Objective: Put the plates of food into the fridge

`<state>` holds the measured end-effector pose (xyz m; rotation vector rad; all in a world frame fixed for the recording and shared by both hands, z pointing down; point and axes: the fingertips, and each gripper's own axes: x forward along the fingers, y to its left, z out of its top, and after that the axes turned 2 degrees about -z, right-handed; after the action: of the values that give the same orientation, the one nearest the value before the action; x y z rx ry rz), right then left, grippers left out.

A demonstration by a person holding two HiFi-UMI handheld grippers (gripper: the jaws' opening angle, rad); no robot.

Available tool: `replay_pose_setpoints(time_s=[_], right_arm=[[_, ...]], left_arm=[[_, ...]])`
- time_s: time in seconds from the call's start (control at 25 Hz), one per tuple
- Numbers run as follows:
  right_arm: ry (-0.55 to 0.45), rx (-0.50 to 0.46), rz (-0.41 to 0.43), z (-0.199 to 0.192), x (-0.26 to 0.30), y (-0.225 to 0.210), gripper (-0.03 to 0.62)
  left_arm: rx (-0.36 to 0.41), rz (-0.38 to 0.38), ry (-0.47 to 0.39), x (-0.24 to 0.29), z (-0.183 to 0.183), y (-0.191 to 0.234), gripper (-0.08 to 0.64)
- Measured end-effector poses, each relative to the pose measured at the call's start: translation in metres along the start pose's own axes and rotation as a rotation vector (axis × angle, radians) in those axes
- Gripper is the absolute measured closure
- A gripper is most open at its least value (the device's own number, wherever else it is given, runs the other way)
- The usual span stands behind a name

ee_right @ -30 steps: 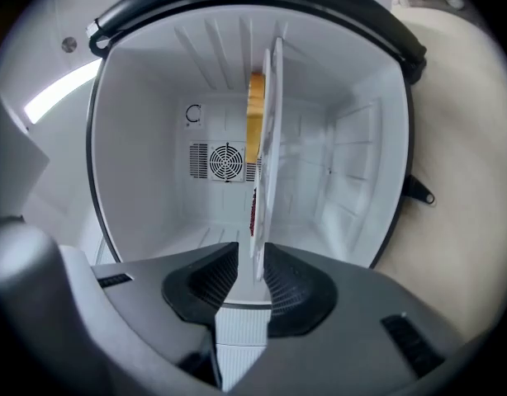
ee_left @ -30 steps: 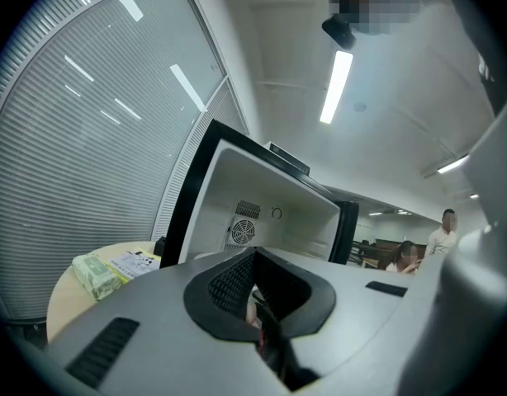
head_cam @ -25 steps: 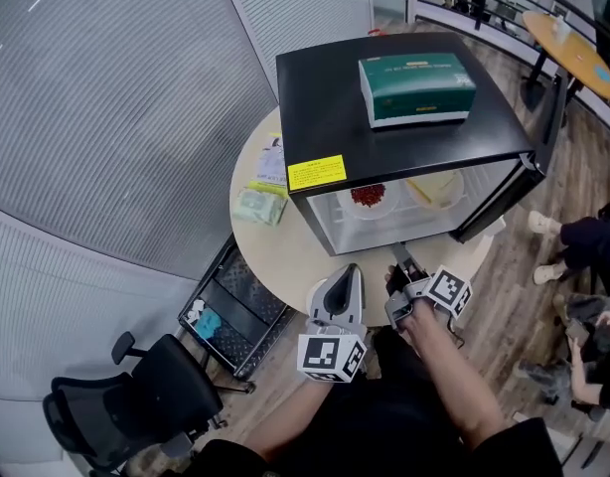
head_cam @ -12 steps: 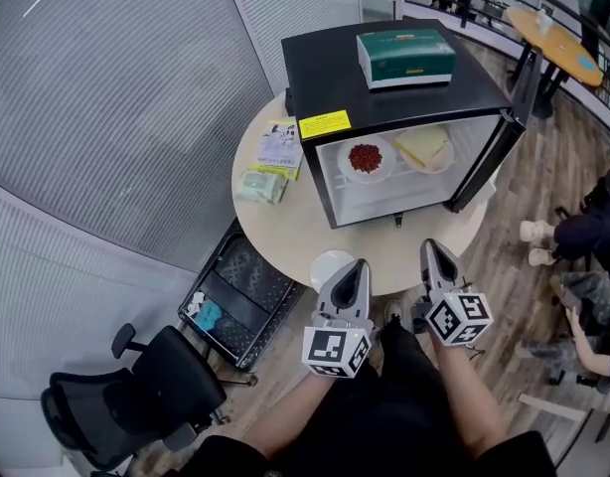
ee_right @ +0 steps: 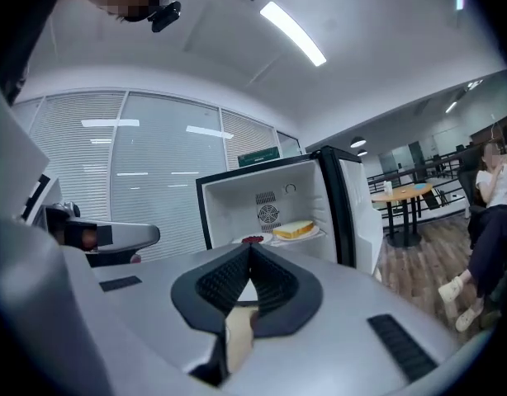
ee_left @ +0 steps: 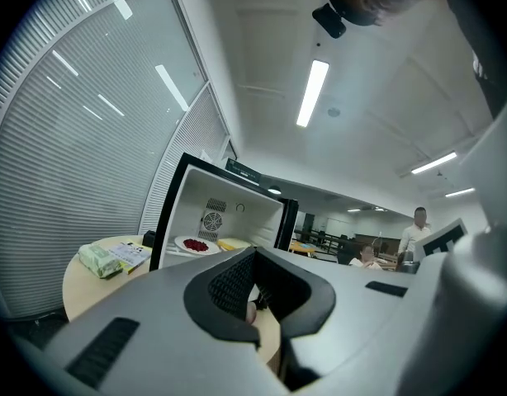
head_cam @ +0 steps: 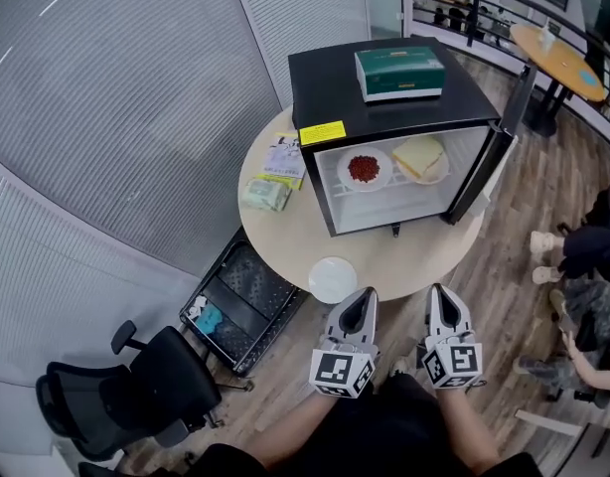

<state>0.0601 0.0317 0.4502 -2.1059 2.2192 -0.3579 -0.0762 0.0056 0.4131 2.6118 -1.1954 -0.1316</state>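
A black mini fridge (head_cam: pixel 384 87) stands open on a round table (head_cam: pixel 285 237). On its shelf sit a plate of red food (head_cam: pixel 365 168) and a plate with a sandwich (head_cam: pixel 420 157). Both plates also show in the left gripper view, the red food (ee_left: pixel 196 244), and in the right gripper view, the sandwich (ee_right: pixel 295 230). An empty white plate (head_cam: pixel 332 278) lies near the table's front edge. My left gripper (head_cam: pixel 366 301) and right gripper (head_cam: pixel 439 297) hang side by side below the table edge. Both are shut with nothing in them.
The fridge door (head_cam: pixel 487 152) swings open to the right. A green box (head_cam: pixel 398 73) lies on the fridge top. A packet (head_cam: pixel 264 194) and leaflets (head_cam: pixel 281 154) lie on the table's left. A wire cart (head_cam: pixel 235 301) and office chair (head_cam: pixel 116 400) stand at lower left. Seated people are at the right.
Both grippers have drawn back from the fridge front to below the table edge. The right gripper's jaws have closed. The view now shows the open fridge with both plates inside.
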Motion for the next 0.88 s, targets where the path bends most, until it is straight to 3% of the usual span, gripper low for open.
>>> replay_pose_setpoints(time_s=[0.16,0.72,0.88], right_arm=[[0.004,0.009,0.037,0.001,-0.009,-0.008,0.583],[0.012,0.017,0.094,-0.002,-0.027,-0.035,0.583],[0.020,0.023,0.106,-0.004,-0.031,-0.043,0.583]], left_arm=[[0.005,0.029,-0.023,0.001,-0.005,-0.013,0.555],[-0.003,0.044,0.041,0.021,-0.039,-0.048,0.555],[-0.044,0.022,0.029,0.025,-0.040,-0.060,0.555]])
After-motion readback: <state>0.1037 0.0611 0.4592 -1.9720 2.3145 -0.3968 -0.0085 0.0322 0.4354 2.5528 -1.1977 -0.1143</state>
